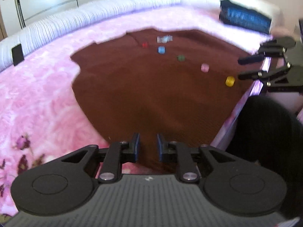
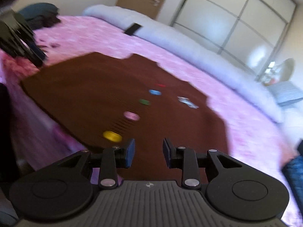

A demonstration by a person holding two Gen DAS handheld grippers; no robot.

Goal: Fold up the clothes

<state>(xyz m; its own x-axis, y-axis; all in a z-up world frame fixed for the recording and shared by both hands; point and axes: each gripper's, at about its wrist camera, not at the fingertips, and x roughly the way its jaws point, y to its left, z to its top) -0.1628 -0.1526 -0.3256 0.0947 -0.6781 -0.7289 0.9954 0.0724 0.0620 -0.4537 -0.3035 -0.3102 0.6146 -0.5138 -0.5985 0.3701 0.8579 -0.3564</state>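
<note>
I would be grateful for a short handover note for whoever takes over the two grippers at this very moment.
Left gripper: open, holding nothing, over the near edge of the brown garment.
Right gripper: open, empty, above the garment's edge near the yellow button.
Garment: spread flat on the pink blanket, coloured buttons facing up.
Dark folded clothes sit at the far corner of the bed.
Done: garment laid out; no fold visible yet.
Left: grip the edges and make every fold, probably then add it to the stack.
</note>
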